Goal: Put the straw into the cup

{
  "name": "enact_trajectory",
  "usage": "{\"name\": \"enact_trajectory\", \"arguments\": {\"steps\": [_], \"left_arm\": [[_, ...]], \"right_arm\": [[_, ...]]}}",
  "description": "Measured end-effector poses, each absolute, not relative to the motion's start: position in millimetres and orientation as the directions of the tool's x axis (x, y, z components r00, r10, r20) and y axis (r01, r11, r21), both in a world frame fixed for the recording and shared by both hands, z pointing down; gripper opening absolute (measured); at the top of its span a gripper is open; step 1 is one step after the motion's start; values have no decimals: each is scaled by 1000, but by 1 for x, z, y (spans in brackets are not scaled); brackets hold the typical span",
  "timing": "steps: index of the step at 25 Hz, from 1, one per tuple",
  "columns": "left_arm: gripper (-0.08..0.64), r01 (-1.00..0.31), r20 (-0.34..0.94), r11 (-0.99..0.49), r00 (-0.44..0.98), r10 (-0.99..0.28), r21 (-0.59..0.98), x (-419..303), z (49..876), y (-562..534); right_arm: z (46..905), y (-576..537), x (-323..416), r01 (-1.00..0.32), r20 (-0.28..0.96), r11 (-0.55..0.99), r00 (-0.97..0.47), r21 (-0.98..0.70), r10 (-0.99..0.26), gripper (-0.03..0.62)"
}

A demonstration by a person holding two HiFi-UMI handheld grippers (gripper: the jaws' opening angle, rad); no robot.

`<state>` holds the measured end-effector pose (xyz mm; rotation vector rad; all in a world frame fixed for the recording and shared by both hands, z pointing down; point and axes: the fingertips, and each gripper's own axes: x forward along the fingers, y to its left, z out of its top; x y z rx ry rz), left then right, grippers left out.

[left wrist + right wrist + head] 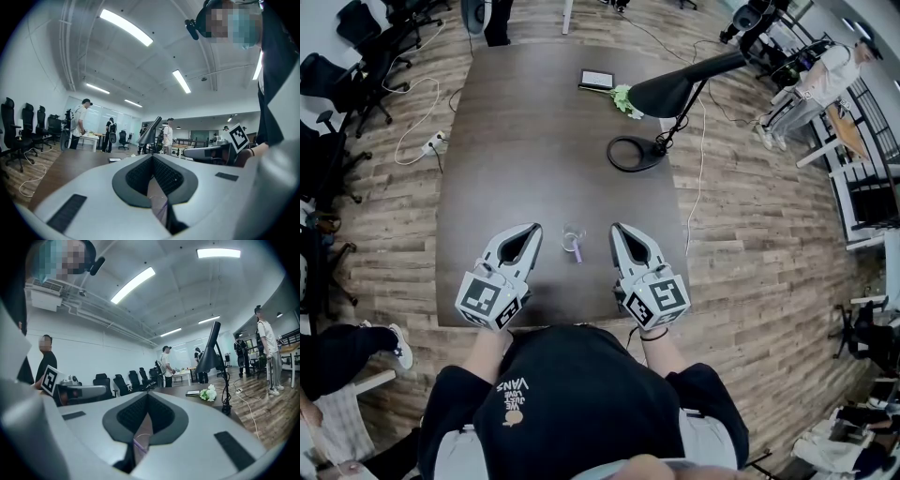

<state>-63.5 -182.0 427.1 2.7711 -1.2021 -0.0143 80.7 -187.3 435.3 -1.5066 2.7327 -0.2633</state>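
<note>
purple straw (577, 251) lies flat on the dark counter (534, 122), just beside the clear cup (573, 233), with its long axis pointing toward the person. it sits about midway between the left claw (533, 229) and the right claw (616, 228), both pinched closed and empty.

Left gripper (533, 228), right gripper (616, 228), jaws together

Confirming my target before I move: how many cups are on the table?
1. The clear cup stands near the table's near edge, between the left gripper and the right gripper. The lamp shade could hide a small spot beneath it.
</note>
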Motion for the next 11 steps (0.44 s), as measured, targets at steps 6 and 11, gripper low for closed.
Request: {"name": "enact_trajectory", "arguments": {"steps": [6,11], "left_arm": [[10,-731,43,-672,680,-732,115,-64,428,-183],[10,-731,40,-672,680,-732,118,-64,428,-183]], "right_arm": [[438,-187,82,-841,73,516,-532,-160,-844,16],[439,-188,82,-843,73,514,-530,-159,-845,16]]}}
